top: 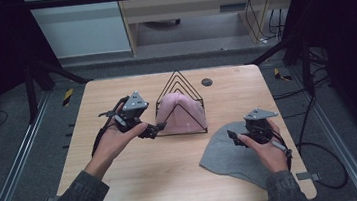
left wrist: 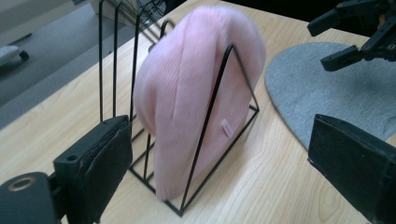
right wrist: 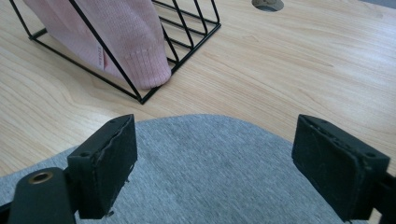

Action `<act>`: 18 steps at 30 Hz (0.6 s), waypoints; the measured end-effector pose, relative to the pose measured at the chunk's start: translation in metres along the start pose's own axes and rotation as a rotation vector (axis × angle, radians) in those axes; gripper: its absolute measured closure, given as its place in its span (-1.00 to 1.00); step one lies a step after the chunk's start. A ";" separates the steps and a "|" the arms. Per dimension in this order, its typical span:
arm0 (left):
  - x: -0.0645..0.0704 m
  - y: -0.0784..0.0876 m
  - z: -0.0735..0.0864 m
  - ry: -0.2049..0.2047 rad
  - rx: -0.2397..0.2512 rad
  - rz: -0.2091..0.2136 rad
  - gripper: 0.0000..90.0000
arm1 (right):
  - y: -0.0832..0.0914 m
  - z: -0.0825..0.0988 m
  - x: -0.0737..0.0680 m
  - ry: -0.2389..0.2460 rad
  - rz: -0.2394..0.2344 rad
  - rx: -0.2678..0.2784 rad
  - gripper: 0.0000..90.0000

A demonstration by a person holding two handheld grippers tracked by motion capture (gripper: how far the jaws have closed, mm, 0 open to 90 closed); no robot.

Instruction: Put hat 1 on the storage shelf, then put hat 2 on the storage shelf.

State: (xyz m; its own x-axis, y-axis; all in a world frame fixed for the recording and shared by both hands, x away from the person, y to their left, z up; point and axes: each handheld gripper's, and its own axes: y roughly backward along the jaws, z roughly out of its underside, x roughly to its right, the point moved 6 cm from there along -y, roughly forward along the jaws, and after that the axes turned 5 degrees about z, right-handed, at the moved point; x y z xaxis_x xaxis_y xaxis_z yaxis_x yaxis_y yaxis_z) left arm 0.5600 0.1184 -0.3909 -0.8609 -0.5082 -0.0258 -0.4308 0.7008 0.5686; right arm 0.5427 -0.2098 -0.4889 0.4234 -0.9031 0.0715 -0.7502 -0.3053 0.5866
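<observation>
1. We saw the left claw (top: 155, 130) held low over the desk (top: 123, 166), just beside the near left corner of the black wire rack (top: 178, 80)
2. Its jaws stood wide apart with nothing between their pads; in the left gripper view the pink knit hat (left wrist: 196, 93) lay beyond them, untouched
3. That hat sat inside the rack, slumped against the triangular wires, with its cuffed edge down on the rack's base (right wrist: 149, 70)
4. The rack stood near the middle of the desk, a little toward the far side, and a round hole (top: 206, 82) in the desk top lay just to its far right
5. The right claw (top: 232, 138) hovered over the near right part of the desk, above the left edge of the grey hat (top: 228, 158)
6. Its jaws were also well open, and in the right gripper view the grey fabric (right wrist: 210, 168) spread flat beneath and between them; we could not tell whether the pads touched it
7. The grey hat lay flat near the right edge of the desk, apart from the rack and the pink hat
</observation>
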 end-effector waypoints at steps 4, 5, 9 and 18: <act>-0.002 0.000 0.017 0.021 -0.021 -0.006 -0.87 | 0.000 0.000 0.001 0.006 0.009 -0.003 -0.58; -0.002 0.000 0.021 0.027 -0.027 -0.005 -0.87 | 0.000 0.001 0.001 0.008 0.011 -0.004 -0.56; 0.000 0.000 0.037 0.046 -0.043 -0.008 -0.87 | 0.000 0.002 0.003 0.012 0.019 -0.010 -0.52; 0.003 0.000 0.096 0.108 -0.122 -0.046 -0.85 | 0.009 -0.003 0.017 -0.016 0.077 -0.013 -0.34</act>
State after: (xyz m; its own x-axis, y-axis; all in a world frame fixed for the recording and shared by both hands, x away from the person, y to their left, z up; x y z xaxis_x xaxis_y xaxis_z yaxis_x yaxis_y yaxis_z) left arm 0.5312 0.1647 -0.4702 -0.8041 -0.5937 0.0307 -0.4271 0.6129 0.6648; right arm 0.5447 -0.2272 -0.4797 0.3563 -0.9286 0.1039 -0.7733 -0.2307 0.5906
